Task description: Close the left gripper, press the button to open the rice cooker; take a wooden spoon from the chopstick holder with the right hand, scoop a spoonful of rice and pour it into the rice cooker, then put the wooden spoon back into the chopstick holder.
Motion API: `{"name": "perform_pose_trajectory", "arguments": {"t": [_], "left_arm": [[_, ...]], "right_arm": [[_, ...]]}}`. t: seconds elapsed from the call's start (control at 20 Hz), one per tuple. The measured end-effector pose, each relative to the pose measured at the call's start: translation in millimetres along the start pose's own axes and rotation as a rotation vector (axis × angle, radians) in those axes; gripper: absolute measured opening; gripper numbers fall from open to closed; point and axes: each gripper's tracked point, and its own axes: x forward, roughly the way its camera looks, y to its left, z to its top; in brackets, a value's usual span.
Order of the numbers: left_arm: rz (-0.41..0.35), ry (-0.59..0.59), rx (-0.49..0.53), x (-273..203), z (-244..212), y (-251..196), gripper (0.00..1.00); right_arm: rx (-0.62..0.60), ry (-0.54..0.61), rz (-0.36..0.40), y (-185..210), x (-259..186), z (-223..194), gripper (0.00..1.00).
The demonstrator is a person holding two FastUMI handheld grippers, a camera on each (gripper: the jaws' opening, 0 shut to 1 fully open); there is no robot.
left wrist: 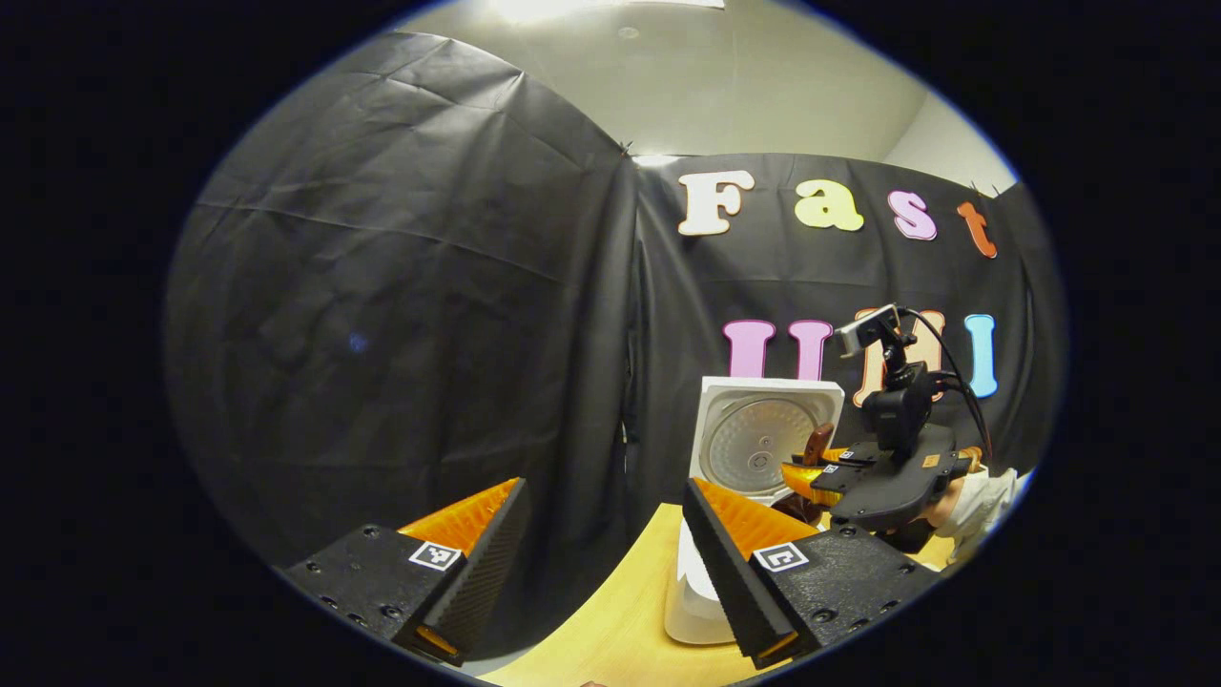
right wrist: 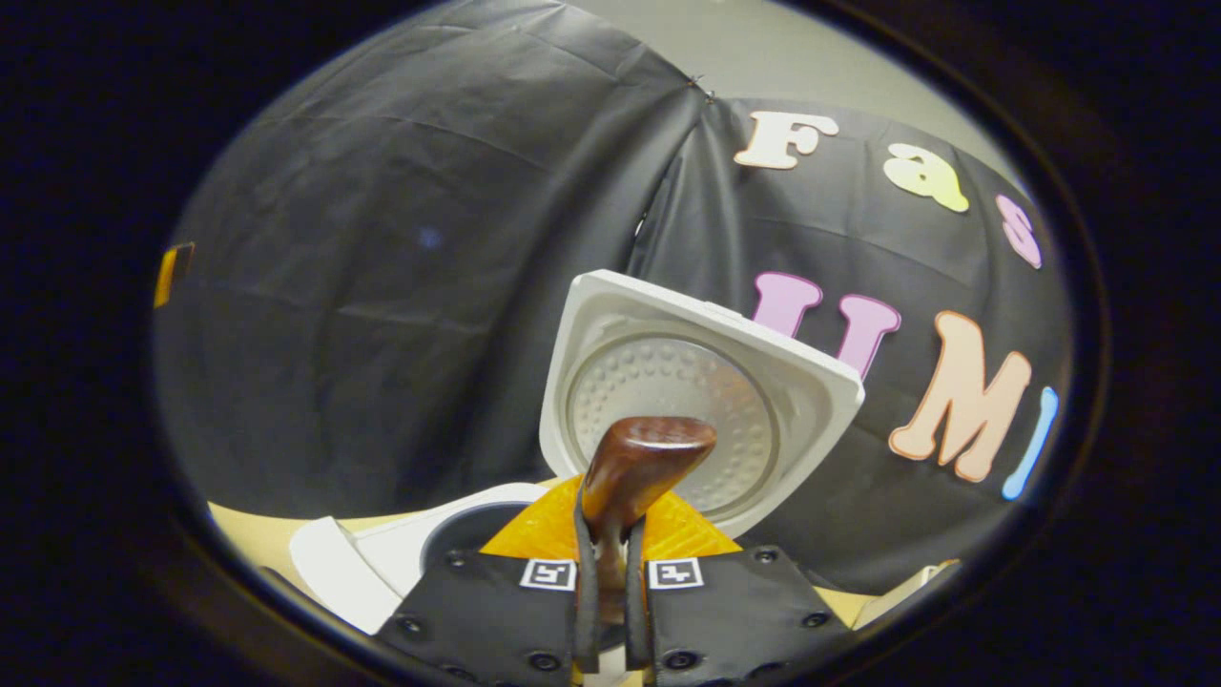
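Observation:
The white rice cooker [left wrist: 689,592] stands on the wooden table with its lid [left wrist: 763,439] raised upright, the dimpled inner plate facing me. My left gripper [left wrist: 606,572] is open, fingers wide apart, near the cooker's left side and holding nothing. Behind the cooker, my right gripper [left wrist: 882,472] is held by a hand [left wrist: 973,501] and carries the dark wooden spoon [left wrist: 817,445]. In the right gripper view, my right gripper [right wrist: 609,549] is shut on the spoon's handle. The spoon's bowl [right wrist: 647,463] stands up in front of the lid [right wrist: 706,382], above the pot's dark opening [right wrist: 467,534]. Whether rice lies in the spoon is hidden.
The yellow wooden table [left wrist: 620,620] runs under the cooker, and its edge curves down to the left. Black cloth walls close in behind and to the left. A pale object's edge [right wrist: 906,582] shows at the lower right of the right gripper view.

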Motion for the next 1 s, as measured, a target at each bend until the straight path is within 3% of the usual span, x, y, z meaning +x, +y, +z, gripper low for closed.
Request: {"name": "perform_pose_trajectory", "arguments": {"t": [0.4,1.0], "left_arm": [[-0.076,-0.027,0.002,14.3,12.4,-35.6,0.92],[-0.218,-0.062,-0.001,31.8,30.3,-115.5,0.92]], "right_arm": [[0.28,-0.015,-0.043,-66.4,-49.4,23.4,0.12],[0.33,-0.008,-0.252,-190.0,-142.4,-7.1,0.12]]}}
